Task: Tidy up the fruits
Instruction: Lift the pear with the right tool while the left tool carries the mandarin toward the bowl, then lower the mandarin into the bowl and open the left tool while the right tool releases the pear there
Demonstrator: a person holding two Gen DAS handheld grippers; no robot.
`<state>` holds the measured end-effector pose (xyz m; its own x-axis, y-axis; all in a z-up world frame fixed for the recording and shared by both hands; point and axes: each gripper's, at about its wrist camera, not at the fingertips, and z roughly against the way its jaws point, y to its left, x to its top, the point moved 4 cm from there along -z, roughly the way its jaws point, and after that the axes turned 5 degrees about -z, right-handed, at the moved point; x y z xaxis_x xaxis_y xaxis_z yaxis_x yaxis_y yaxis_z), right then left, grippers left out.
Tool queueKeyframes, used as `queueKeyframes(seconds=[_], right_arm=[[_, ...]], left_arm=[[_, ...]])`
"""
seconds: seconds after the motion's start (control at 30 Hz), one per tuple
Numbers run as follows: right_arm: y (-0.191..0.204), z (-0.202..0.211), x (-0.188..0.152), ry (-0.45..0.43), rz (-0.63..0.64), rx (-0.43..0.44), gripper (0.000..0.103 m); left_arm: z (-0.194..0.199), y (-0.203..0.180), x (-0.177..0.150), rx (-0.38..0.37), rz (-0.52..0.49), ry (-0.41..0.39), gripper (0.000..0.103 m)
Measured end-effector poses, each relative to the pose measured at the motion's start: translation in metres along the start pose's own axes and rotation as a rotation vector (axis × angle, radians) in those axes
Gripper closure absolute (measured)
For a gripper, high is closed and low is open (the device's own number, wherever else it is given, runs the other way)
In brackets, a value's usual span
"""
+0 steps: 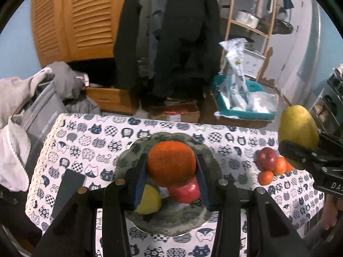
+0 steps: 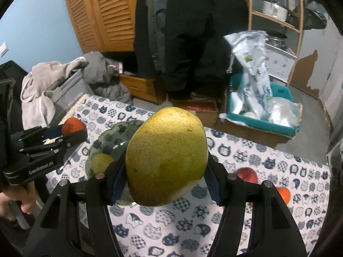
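The left gripper [image 1: 171,184] is clamped on an orange [image 1: 171,163], held above the plate [image 1: 128,152]; the right gripper [image 2: 165,184] grips a mango [image 2: 167,156] by its lower half, off to the plate's right. Both fruits are round and smooth against narrow pads, so I judge a slip likely if either hand tilts or jolts, above all the mango, heavy and bulging well above the jaws. The plate already holds a yellow fruit [image 1: 150,201] and a red apple [image 1: 186,192] touching each other; an orange dropped from height could knock one off the rim or roll off itself. With both hands heading for the same plate, the grippers may collide.

On the cat-print cloth [image 1: 85,141], right of the plate, a second apple [image 1: 267,158] and small oranges [image 1: 265,177] lie bunched together. Beyond the table stand cardboard boxes [image 1: 178,112], a teal bin [image 1: 246,111] of bags, hanging dark coats [image 1: 171,42], louvered doors [image 1: 75,17] and a wooden shelf [image 1: 248,21] with pots.
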<state>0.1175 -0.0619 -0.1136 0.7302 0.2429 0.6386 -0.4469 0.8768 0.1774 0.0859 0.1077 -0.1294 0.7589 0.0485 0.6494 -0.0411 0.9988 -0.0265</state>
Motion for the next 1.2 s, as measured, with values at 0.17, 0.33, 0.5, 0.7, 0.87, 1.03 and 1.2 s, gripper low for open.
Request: queueKeyframes(seconds=[0.17, 0.33, 0.5, 0.7, 0.87, 1.03, 1.2], right_arm=[[0.017, -0.021, 0.007, 0.025, 0.011, 0.026, 0.04], [0.029, -0.045, 0.01, 0.054, 0.013, 0.041, 0.04], [0.037, -0.077, 0.01, 0.102, 0.013, 0.048, 0.04], [0.039, -0.112, 0.004, 0.159, 0.008, 0.045, 0.04], [0.037, -0.136, -0.003, 0.203, 0.007, 0.036, 0.04], [0.034, -0.158, -0.011, 0.248, 0.006, 0.024, 0.04], [0.034, -0.172, -0.015, 0.276, 0.005, 0.019, 0.04]], left_arm=[[-0.013, 0.021, -0.004, 0.017, 0.034, 0.026, 0.059], [-0.031, 0.036, -0.006, 0.034, 0.064, 0.059, 0.059], [-0.047, 0.047, -0.01, 0.047, 0.083, 0.086, 0.059], [-0.069, 0.053, -0.017, 0.059, 0.097, 0.133, 0.059], [-0.089, 0.056, -0.025, 0.062, 0.093, 0.178, 0.059], [-0.106, 0.059, -0.036, 0.061, 0.095, 0.221, 0.059], [-0.119, 0.065, -0.045, 0.042, 0.128, 0.258, 0.059]])
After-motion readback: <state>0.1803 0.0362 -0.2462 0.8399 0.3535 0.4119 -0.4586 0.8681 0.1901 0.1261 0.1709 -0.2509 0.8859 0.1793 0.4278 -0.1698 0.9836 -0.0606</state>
